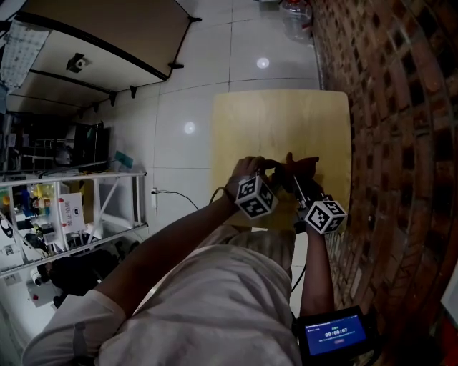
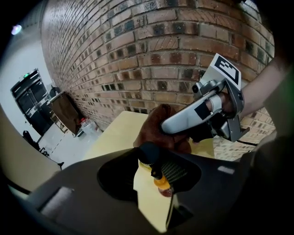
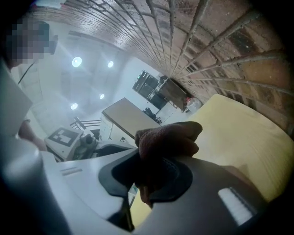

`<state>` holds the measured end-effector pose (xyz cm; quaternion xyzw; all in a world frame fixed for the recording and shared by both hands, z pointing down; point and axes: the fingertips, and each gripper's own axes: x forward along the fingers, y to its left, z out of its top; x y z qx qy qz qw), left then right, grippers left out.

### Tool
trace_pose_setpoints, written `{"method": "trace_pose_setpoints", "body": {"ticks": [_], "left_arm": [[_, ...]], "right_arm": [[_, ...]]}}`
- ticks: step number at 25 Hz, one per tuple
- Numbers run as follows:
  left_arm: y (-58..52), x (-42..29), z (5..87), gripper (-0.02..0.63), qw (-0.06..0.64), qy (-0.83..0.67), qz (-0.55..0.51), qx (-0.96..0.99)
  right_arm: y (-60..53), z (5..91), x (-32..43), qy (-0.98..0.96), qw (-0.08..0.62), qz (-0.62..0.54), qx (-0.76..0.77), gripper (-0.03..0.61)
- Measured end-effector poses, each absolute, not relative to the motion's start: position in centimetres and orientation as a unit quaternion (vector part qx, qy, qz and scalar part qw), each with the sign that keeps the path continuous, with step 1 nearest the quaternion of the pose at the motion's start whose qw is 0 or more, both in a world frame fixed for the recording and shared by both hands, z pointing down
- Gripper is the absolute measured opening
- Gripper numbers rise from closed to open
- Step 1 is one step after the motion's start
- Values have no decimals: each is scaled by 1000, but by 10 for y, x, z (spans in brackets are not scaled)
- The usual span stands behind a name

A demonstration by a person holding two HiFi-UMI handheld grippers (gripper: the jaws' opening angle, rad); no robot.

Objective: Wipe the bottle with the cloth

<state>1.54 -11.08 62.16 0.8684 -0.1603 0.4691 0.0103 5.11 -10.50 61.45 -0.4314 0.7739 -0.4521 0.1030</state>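
Observation:
In the left gripper view a small bottle (image 2: 150, 155) with a dark top and an orange part lower down sits between the jaws of my left gripper (image 2: 154, 170), which is shut on it. A brown cloth (image 2: 157, 127) lies right against the bottle's top. My right gripper (image 3: 156, 176) is shut on this cloth (image 3: 169, 137), bunched above its jaws. In the head view both grippers meet over the near part of the yellow table (image 1: 286, 121), the left gripper (image 1: 268, 167) beside the right gripper (image 1: 292, 173), with the cloth (image 1: 302, 166) between them. The bottle is hidden there.
A brick wall (image 1: 401, 107) runs along the table's right side. A shelving rack (image 1: 64, 214) full of items stands at the left, and a large board-topped table (image 1: 107, 36) at the upper left. A clear plastic jug (image 1: 297, 18) stands on the tiled floor beyond the table.

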Motion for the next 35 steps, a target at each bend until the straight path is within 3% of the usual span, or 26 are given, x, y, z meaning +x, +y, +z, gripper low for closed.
{"method": "trace_pose_setpoints", "body": {"ticks": [5,11,20,22,29,32,35], "left_arm": [[-106,15,621,163,13,-149,471,869],[-112,15,622,163,28,-153,473,867],[-110,11,622,164,17,-144,478,866],[-108,8,623,164,9,-130,480,868],[-77,0,627,163,-81,26,483,871],[-58,-9,629,163,-139,98,476,863],[-46,-17,631,163,-185,139,472,851]], "right_arm": [[-110,643,34,767,47,-455,-450,66],[-123,687,43,718,35,-474,-508,65],[-124,770,34,690,-110,-475,-535,64],[-121,762,40,700,-103,-476,-522,66],[-126,663,92,744,58,-466,-475,66],[-130,618,83,794,74,-433,-421,66],[-126,593,58,836,47,-415,-355,66]]}}
